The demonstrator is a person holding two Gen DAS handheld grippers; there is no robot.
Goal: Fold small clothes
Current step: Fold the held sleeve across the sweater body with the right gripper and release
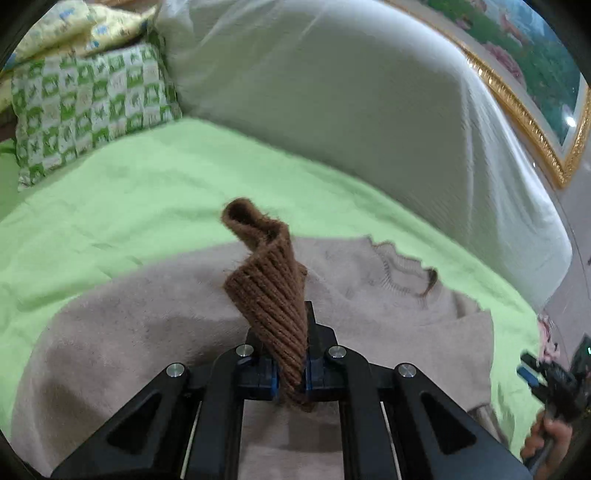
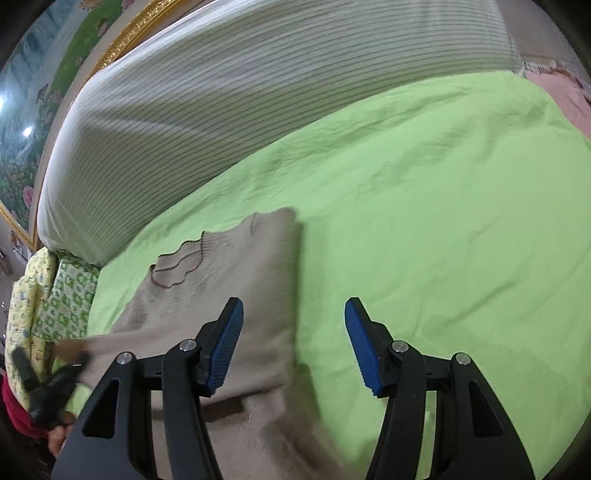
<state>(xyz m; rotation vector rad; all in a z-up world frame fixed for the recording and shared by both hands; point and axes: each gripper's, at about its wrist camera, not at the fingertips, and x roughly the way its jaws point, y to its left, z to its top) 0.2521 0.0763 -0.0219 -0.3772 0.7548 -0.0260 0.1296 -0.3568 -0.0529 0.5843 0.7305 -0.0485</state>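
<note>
Beige sweater (image 1: 369, 325) spread flat on the green bedsheet (image 1: 147, 192), neckline (image 1: 406, 273) toward the large white striped cushion (image 1: 332, 92) at the head of the bed, right side already folded in to a straight edge in the right wrist view (image 2: 258, 280). Left gripper (image 1: 290, 373) above the sweater's body, jaws pinched tight on a brown ribbed cuff (image 1: 269, 280), the knit strip standing up from between the blue pads (image 1: 271, 380) and curling over at its open end. Right gripper (image 2: 293, 343) held low over the bed, jaws spread wide with nothing between them, one blue ribbed pad (image 2: 225, 347) over the sweater's folded edge, the other over bare sheet. Also seen at the far right edge of the left wrist view, blurred, in a hand (image 1: 550, 443). Left gripper likewise blurred at the lower left of the right wrist view (image 2: 48, 384). Green-and-white checked pillow (image 1: 88, 107) and a yellow printed one (image 1: 74, 29) at the bed's far left corner. Gold-framed landscape painting (image 1: 517, 66) on the wall behind the cushion. Pink fabric (image 2: 565, 96) at the far right of the bed.
</note>
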